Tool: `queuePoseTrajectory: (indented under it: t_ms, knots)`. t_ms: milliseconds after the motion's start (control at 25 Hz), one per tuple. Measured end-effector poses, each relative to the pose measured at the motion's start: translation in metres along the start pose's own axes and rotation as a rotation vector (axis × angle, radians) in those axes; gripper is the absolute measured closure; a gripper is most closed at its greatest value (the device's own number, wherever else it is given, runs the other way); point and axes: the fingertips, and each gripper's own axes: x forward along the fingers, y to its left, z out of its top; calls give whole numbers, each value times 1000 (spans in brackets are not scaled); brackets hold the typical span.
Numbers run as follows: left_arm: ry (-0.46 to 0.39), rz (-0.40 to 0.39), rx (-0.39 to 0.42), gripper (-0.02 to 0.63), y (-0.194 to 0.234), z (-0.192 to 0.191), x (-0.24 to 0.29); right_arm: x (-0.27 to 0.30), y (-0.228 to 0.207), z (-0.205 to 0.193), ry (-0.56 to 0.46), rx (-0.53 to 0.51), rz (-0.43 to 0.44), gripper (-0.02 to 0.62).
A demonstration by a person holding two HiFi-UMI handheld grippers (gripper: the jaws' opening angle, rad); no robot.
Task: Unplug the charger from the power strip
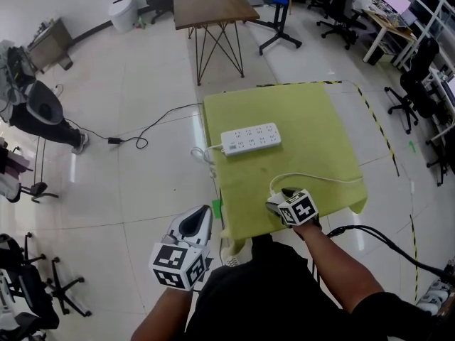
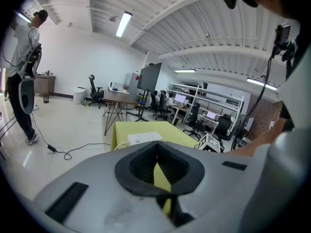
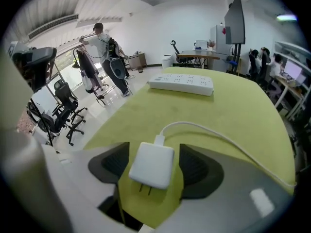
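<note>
Once unplugged from the far power strip [image 1: 250, 138], set charger [image 3: 151, 165] down near, right gripper [image 3: 156, 161] released, left gripper [image 2: 156, 165] clenched empty.

A square worktop covered in yellow-green cloth [image 1: 313, 112] stands on a pale, glossy tiled floor [image 1: 128, 69] in a large open office. Yellow-and-black striped tape [image 1: 377, 119] marks the floor along the worktop's far and right sides. Beyond it is a brown wooden table on thin black metal legs [image 1: 213, 6], with a white round bin [image 1: 123, 13] to its left. A thin black cable [image 1: 153, 123] snakes across the floor from the worktop to a small black adapter block [image 1: 114, 141]. A person in dark trousers [image 2: 24, 57] stands well to the left. Black wheeled office chairs [image 1: 28, 283] cluster at the lower left. Desks with lit computer monitors [image 1: 387, 9] line the right side. A long strip light [image 2: 124, 24] glows on the ribbed white ceiling.
</note>
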Motion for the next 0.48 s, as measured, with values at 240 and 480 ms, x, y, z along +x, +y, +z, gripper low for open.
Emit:
queuePoseTrajectory:
  t_ms: [240,480]
  knots:
    - [-11,-35,23,600,-10,3,-12,-38,6,10,-93,-3,-48,275]
    - [11,-83,43,600,-20,-6,-18,-119,29,35,-428,222,-14,551]
